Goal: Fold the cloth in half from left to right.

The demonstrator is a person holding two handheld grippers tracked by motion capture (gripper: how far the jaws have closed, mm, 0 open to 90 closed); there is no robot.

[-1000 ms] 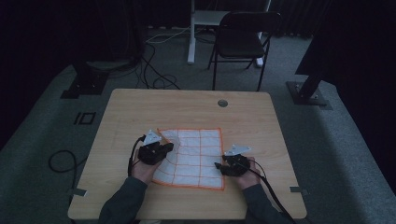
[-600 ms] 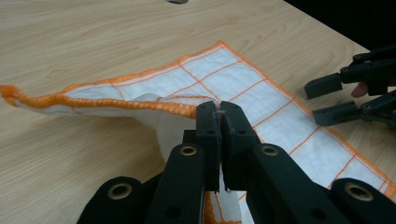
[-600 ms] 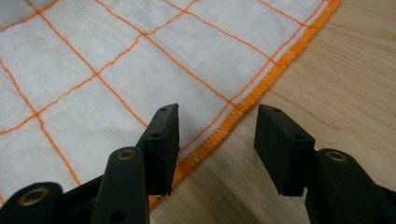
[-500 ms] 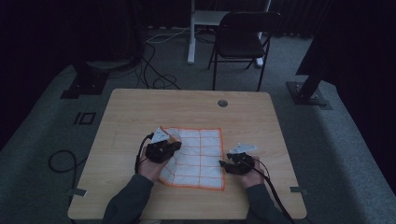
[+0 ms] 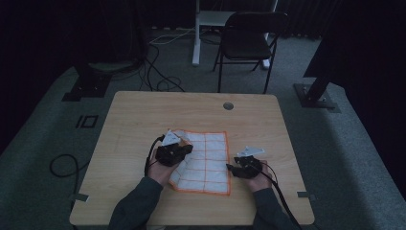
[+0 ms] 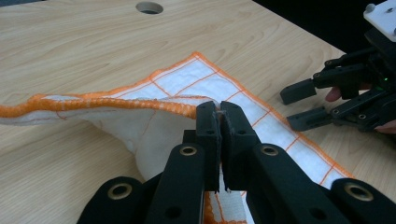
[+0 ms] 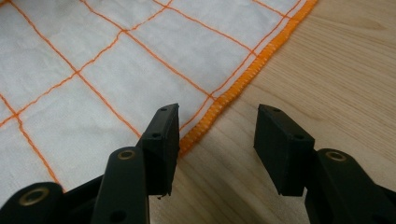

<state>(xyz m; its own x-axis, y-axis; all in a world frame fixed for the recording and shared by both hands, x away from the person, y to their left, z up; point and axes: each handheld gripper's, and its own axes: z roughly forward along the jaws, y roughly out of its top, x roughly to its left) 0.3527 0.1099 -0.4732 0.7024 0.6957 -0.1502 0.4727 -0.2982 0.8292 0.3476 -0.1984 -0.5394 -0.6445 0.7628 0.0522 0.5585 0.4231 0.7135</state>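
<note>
A white cloth (image 5: 207, 158) with an orange grid and orange hem lies on the wooden table (image 5: 143, 120). My left gripper (image 5: 187, 149) is shut on the cloth's left hem. In the left gripper view the jaws (image 6: 219, 119) pinch that hem, and the cloth (image 6: 116, 105) rises off the table in a fold. My right gripper (image 5: 231, 167) rests at the cloth's right edge with its jaws open. In the right gripper view the open right gripper (image 7: 217, 128) straddles the orange hem of the cloth (image 7: 93, 65), with nothing gripped. That open gripper (image 6: 308, 105) also appears at the right of the left gripper view.
A round cable hole (image 5: 228, 106) sits near the table's far edge. Behind the table stand a dark folding chair (image 5: 249, 43) and a white post (image 5: 196, 33). Cables (image 5: 163, 81) lie on the grey floor, with black stand bases at both sides.
My left gripper has moved to the right over the cloth, carrying the left hem up with it. The right gripper has stayed by the right edge.
</note>
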